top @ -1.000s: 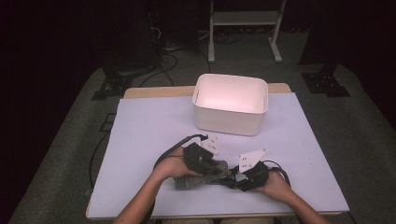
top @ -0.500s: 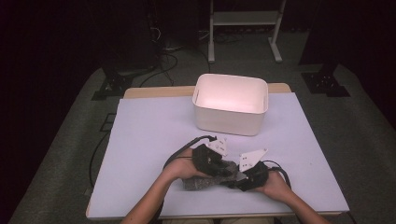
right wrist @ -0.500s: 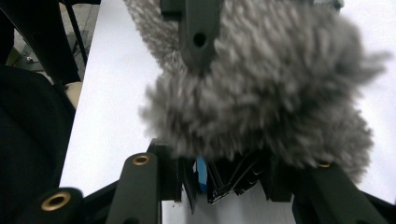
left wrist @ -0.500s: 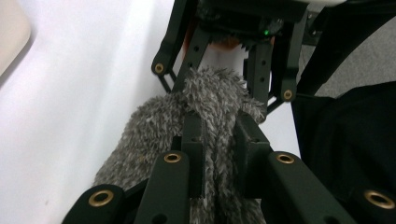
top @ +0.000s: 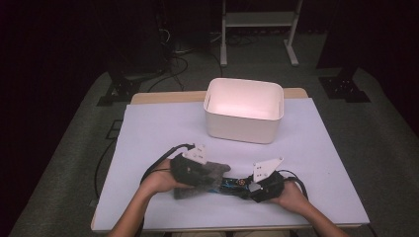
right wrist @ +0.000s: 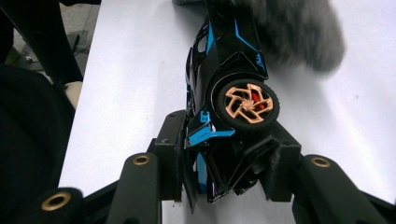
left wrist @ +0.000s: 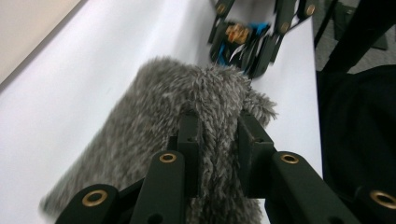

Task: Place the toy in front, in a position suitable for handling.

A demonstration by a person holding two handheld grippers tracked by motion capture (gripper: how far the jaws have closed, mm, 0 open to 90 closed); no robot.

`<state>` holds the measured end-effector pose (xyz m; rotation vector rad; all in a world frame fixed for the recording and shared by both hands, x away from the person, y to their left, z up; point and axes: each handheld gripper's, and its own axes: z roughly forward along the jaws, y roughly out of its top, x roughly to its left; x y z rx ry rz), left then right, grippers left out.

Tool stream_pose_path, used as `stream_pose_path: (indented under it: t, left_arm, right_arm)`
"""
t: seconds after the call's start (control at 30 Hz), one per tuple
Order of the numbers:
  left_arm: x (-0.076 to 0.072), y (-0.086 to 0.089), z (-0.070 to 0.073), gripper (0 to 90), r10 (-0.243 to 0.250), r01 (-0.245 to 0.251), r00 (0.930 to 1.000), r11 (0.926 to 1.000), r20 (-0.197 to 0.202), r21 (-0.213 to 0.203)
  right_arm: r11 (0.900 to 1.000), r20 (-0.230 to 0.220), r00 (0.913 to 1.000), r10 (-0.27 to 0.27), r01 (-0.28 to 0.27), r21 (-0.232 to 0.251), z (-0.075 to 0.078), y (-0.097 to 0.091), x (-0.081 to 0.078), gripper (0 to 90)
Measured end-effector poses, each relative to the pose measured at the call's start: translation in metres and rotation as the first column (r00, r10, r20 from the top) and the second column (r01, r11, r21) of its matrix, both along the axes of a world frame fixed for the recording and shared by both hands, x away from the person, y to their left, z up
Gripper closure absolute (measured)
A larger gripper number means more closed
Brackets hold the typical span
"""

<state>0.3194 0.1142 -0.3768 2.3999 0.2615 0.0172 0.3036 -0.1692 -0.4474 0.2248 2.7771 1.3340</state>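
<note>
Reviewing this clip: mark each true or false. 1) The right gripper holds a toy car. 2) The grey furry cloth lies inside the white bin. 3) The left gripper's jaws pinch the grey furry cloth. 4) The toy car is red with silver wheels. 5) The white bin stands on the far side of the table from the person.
1) True: the right gripper is clamped on the toy car.
2) False: the grey furry cloth is by the hands, apart from the white bin.
3) True: the left gripper pinches a fold of it.
4) False: it is black and blue, with a copper-coloured wheel.
5) True.
</note>
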Motion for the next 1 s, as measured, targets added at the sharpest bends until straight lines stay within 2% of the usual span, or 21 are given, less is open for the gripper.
stream_pose_path:
  t: [0.07, 0.17, 0.4, 0.57, 0.67, 0.83, 0.9, 1.0]
  left_arm:
    - [0.0, 0.009, -0.001, 74.3, 0.018, -0.018, 0.9998, 0.9998, 0.004, 0.011]
    - [0.002, 0.017, -0.004, 74.2, 0.046, -0.046, 0.9989, 0.999, -0.005, -0.002]
    - [0.009, 0.017, -0.008, 73.7, 0.054, -0.055, 0.9982, 0.9983, -0.026, -0.019]
    - [0.009, 0.007, -0.005, 72.2, 0.044, -0.044, 0.9989, 0.9985, -0.019, -0.033]
    - [0.009, -0.003, -0.002, 72.2, 0.009, -0.011, 0.9995, 0.9981, -0.029, -0.06]
    - [0.009, -0.033, -0.004, 71.4, -0.056, 0.055, 0.9982, 0.9979, -0.019, -0.034]
    - [0.01, -0.037, -0.003, 71.4, -0.062, 0.062, 0.998, 0.9978, -0.014, -0.026]
    - [0.009, -0.031, -0.003, 71.7, -0.052, 0.052, 0.9986, 0.9985, -0.005, -0.014]
  right_arm:
    - [1.0, -0.006, 1.0, -0.001, 0.001, 0.002, 0.0, 0.0, 0.0, 56.7]
    - [1.0, 0.001, 1.0, -0.002, 0.002, -0.001, 0.0, 0.0, 0.0, 56.7]
    - [1.0, -0.007, 1.0, -0.003, 0.003, 0.002, 0.0, 0.0, 0.001, 56.5]
    - [1.0, -0.008, 1.0, -0.001, 0.001, 0.004, -0.001, 0.0, 0.001, 56.5]
    - [1.0, -0.002, 1.0, -0.002, 0.002, 0.002, -0.001, 0.0, 0.0, 56.5]
    - [1.0, 0.0, 1.0, -0.001, 0.001, 0.0, -0.001, 0.001, 0.0, 56.5]
    - [1.0, 0.002, 1.0, -0.001, 0.001, -0.002, -0.001, 0.001, 0.0, 56.4]
    - [1.0, 0.008, 1.0, 0.003, -0.003, -0.005, 0.0, 0.001, 0.0, 56.5]
